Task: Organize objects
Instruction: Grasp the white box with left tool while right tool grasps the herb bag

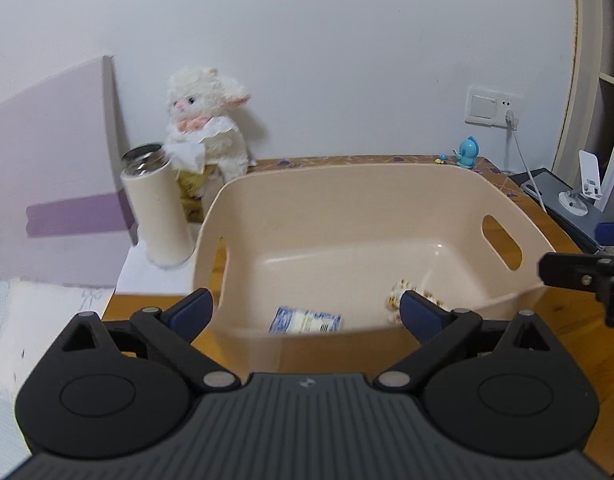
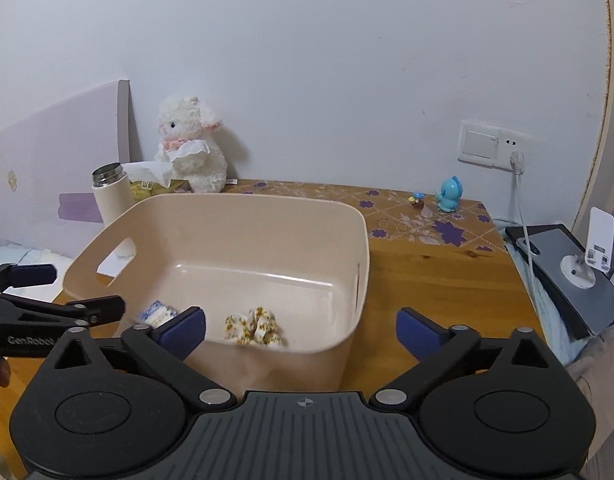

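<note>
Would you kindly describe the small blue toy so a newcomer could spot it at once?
Start at the wooden table and go past the beige bin to the far right corner under the wall socket. The blue toy stands there, the only bright blue figure, bigger than the tiny trinket beside it.

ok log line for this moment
left gripper: open | right gripper: open | bin: blue packet, floral cloth

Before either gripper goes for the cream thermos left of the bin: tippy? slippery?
Probably tippy: the thermos stands tall and narrow, so a high push could topple it. Its smooth cream wall looks slick, and it would likely roll once down. The lid is off, so contents, if any, might spill; weight can't be judged.
</note>
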